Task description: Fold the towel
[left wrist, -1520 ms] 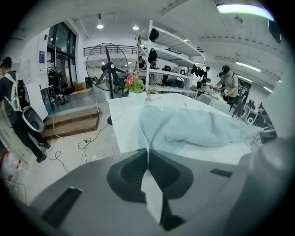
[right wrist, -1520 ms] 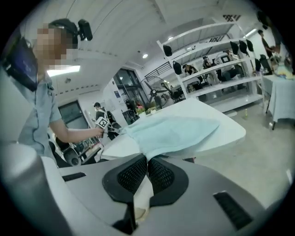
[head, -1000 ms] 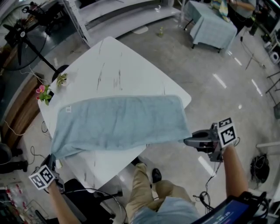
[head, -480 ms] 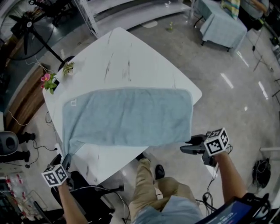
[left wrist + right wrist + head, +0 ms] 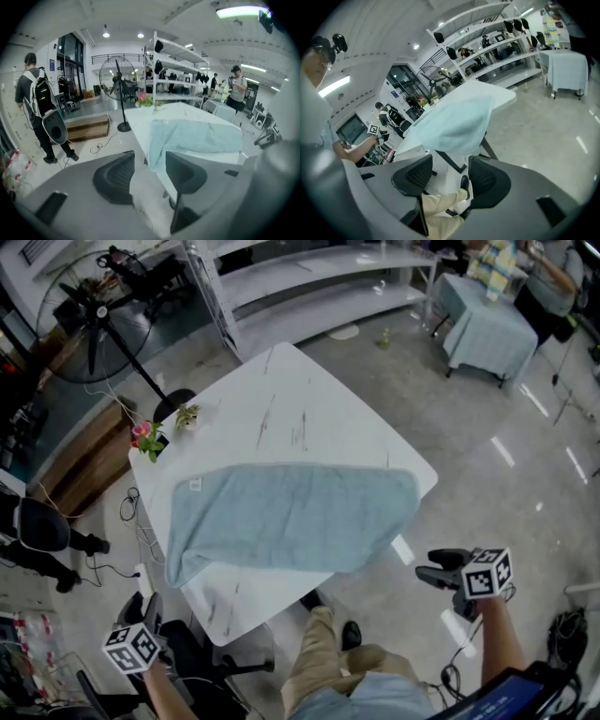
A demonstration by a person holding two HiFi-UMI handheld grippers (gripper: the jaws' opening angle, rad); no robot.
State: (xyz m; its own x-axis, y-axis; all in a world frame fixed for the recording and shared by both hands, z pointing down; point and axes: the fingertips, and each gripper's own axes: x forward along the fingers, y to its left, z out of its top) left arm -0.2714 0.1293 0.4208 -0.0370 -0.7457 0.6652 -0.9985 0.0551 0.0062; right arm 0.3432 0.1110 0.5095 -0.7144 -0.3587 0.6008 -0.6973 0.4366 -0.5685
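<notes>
Left gripper [image 5: 148, 606], lower left of the head view, is released: its jaws have just been opening, with nothing between them. Right gripper [image 5: 431, 567], lower right, has likewise been opening and is empty. Both are clear of the table [image 5: 281, 409]. The towel [image 5: 291, 517] lies spread across the table at centre frame, its near edge overhanging.

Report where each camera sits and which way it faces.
Head view: on the head, steeply down at table and towel; left tongs, right tongs, legs show.
Left gripper view: on left tongs, faces towel's hanging corner; jaws just opened, empty.
Right gripper view: on right tongs, faces towel's other end; jaws just opened, empty.
All three share the towel.
</notes>
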